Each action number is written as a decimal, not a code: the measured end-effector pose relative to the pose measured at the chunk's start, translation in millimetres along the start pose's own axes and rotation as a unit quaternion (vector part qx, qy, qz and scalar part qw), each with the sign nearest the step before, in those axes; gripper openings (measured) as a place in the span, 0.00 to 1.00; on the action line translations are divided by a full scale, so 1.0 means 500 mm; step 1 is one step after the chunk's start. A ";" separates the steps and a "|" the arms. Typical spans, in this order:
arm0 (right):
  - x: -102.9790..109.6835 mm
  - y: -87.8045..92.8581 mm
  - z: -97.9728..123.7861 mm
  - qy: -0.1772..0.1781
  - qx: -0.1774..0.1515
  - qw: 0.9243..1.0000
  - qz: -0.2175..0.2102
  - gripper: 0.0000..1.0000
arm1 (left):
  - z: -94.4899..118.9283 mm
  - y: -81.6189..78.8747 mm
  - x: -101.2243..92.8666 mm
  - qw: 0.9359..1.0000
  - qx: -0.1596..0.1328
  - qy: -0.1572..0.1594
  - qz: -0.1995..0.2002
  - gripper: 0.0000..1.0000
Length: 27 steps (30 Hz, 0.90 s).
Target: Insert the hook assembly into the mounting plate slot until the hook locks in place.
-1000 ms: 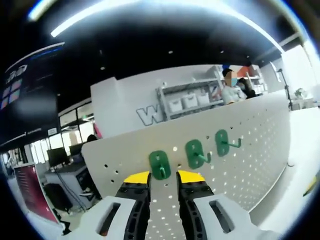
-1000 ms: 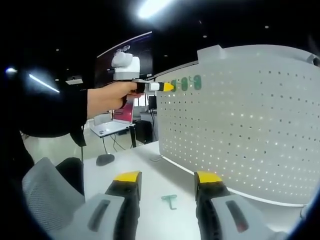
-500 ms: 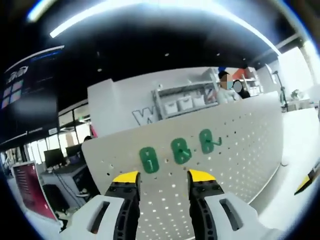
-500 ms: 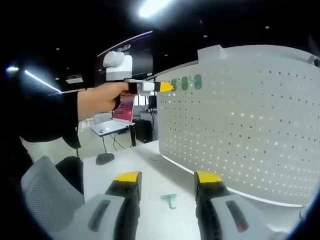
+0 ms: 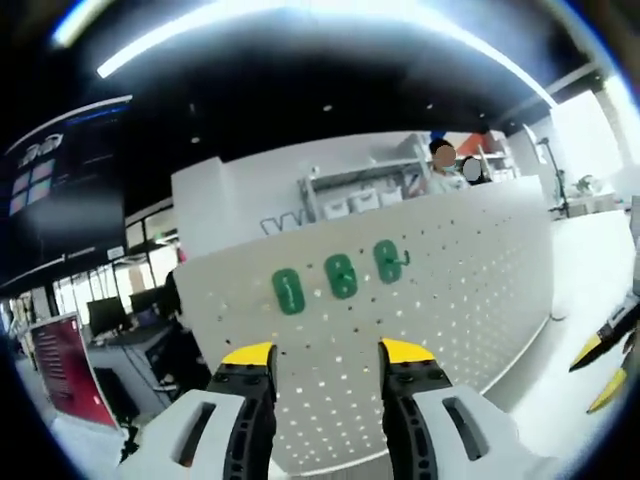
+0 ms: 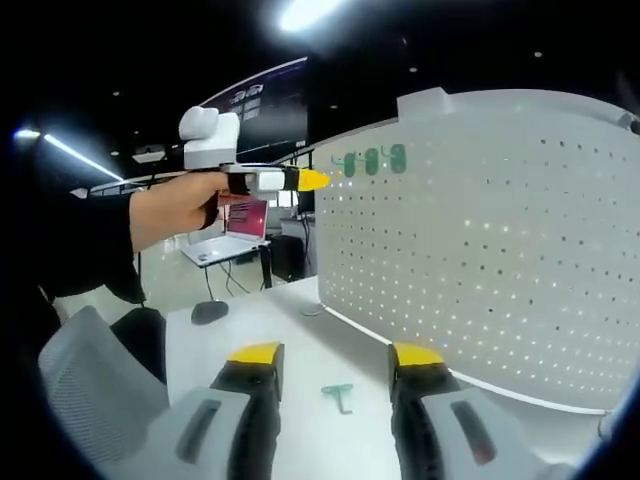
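A white pegboard mounting plate (image 5: 450,290) stands upright on the table. Three green hooks sit in a row near its top: one at the left (image 5: 288,291), one in the middle (image 5: 341,276), one at the right (image 5: 388,260). My left gripper (image 5: 327,352) is open and holds nothing, a short way back from the board below the hooks. In the right gripper view a hand holds the left gripper (image 6: 300,179) up beside the same hooks (image 6: 372,160). My right gripper (image 6: 336,354) is open low over the table, with a loose green hook (image 6: 340,396) lying between its jaws' line of sight.
A white table (image 6: 260,320) carries a black mouse (image 6: 210,313) near its far edge. A laptop (image 6: 235,245) sits on a desk beyond. A grey chair back (image 6: 80,370) rises at lower left. Shelves with bins (image 5: 370,195) and people stand behind the pegboard.
My left gripper's jaws have spread from around the leftmost hook and drawn back from the board; the hook stays on the plate. The right gripper has held still.
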State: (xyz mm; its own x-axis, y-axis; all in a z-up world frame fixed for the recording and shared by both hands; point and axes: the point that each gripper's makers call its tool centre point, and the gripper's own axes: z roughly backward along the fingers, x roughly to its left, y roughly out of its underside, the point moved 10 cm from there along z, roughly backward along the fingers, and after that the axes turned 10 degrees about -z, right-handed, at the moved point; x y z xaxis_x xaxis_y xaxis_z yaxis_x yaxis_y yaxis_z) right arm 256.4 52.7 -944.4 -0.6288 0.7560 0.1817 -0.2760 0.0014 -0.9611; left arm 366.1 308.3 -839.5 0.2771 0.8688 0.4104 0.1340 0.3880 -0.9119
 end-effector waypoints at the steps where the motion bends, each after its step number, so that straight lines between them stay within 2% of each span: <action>1: 0.000 0.001 -0.001 0.000 0.001 1.000 0.000 0.39 | 0.004 0.002 -0.001 1.000 0.000 0.000 0.001 0.41; 13: -0.004 0.016 -0.005 0.004 0.020 1.000 0.001 0.39 | 0.045 0.043 -0.016 1.000 0.012 0.003 0.018 0.41; 27: -0.003 0.029 -0.009 0.005 0.034 0.999 0.003 0.39 | 0.065 0.091 -0.093 0.998 0.036 0.037 0.038 0.39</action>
State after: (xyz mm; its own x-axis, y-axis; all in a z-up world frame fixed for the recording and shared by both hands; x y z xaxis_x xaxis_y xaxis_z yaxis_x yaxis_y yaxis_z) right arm 256.7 54.5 -959.3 -0.6234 0.7622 0.1744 -0.3224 -0.0474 -0.9454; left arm 328.5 295.5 -900.6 0.3543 0.8719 0.3379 0.0430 0.3457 -0.9373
